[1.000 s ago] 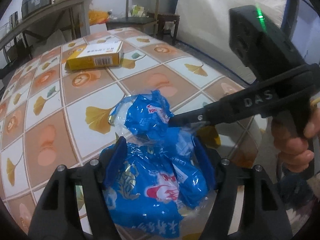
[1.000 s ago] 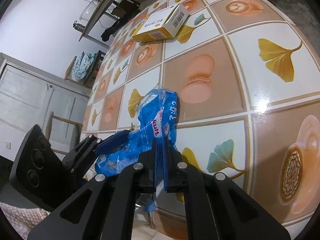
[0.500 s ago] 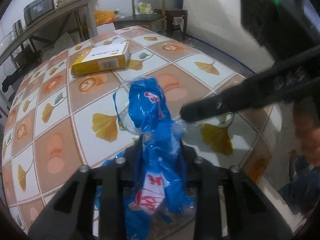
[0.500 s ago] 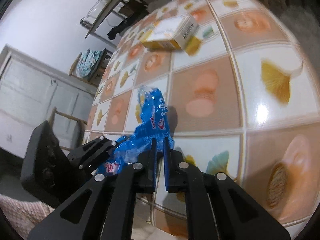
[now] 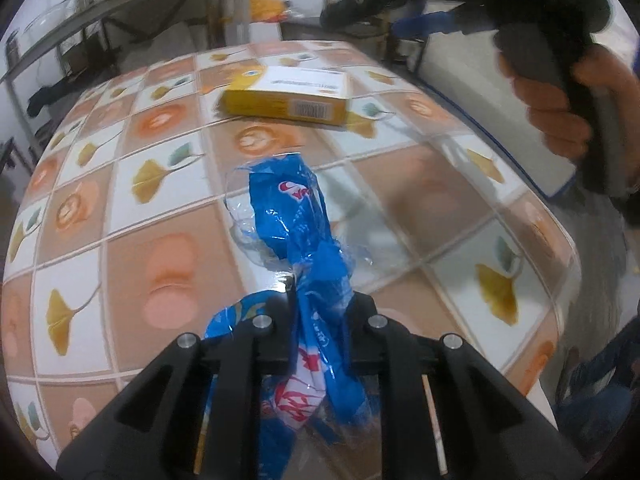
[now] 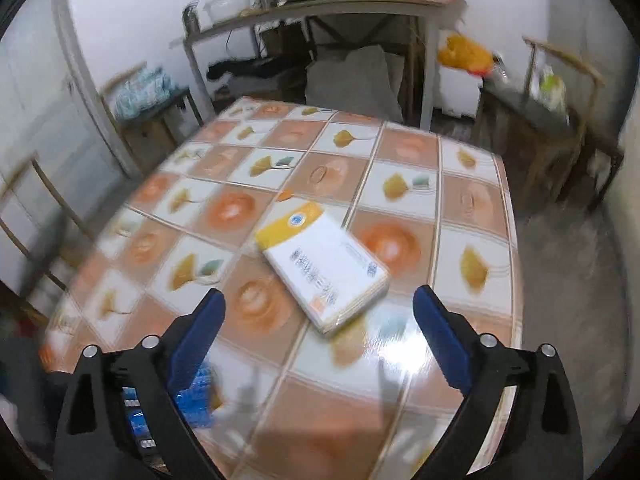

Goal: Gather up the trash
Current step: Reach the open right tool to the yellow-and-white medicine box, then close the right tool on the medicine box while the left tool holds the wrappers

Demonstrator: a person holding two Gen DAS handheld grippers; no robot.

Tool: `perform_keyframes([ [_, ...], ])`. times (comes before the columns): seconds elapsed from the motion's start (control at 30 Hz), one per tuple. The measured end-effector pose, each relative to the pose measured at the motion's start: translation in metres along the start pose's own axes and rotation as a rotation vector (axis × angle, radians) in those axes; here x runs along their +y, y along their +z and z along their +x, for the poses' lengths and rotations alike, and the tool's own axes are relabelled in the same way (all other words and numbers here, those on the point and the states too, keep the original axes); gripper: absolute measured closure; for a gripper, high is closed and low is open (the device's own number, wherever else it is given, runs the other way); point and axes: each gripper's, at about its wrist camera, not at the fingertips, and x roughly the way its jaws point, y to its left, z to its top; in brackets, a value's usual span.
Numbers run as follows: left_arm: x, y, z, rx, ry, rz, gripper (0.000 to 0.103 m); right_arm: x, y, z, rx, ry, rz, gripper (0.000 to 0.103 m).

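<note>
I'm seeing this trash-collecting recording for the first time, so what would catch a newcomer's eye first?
First, the crumpled blue wrapper, bunched between the closing jaws of the left hand-held gripper at the near edge of the tiled table. Next, the yellow-and-white box lying flat mid-table, framed by the right hand-held gripper, whose jaws are opening with nothing between them.

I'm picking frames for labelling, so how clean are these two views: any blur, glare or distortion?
Left wrist: the blue wrapper is fairly sharp, the yellow box and hand smeared. Right wrist: motion blur is heavy at the left edge, with a glare patch on the table near the box. Both views bend the table edges.
</note>
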Motion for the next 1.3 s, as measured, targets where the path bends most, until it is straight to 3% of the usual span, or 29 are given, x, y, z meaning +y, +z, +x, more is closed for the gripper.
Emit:
perform_keyframes([
  [0.1, 0.012, 0.004, 0.000, 0.015, 0.022, -0.031, 0.090, 0.012, 0.018, 0.038, 0.067, -0.055, -0.129, 0.010],
  [0.3, 0.031, 0.009, 0.000, 0.025, 0.065, -0.064, 0.090, 0.023, 0.034, 0.084, 0.177, -0.032, -0.250, 0.010],
  [0.57, 0.034, 0.011, 0.001, 0.026, 0.074, -0.072, 0.090, 0.018, 0.032, 0.113, 0.278, -0.040, -0.194, 0.010],
  [0.67, 0.034, 0.011, 0.001, 0.026, 0.074, -0.072, 0.090, 0.016, 0.024, 0.111, 0.282, -0.079, -0.160, 0.010],
  [0.87, 0.033, 0.010, -0.001, 0.025, 0.077, -0.069, 0.090, 0.012, 0.005, 0.089, 0.261, -0.090, -0.076, 0.021],
  [1.13, 0.031, 0.008, -0.001, 0.023, 0.088, -0.060, 0.090, 0.014, -0.046, 0.043, 0.262, -0.080, 0.072, 0.022],
  [1.3, 0.030, 0.007, -0.002, 0.023, 0.092, -0.054, 0.090, 0.022, -0.075, 0.021, 0.265, -0.117, 0.063, 0.021],
])
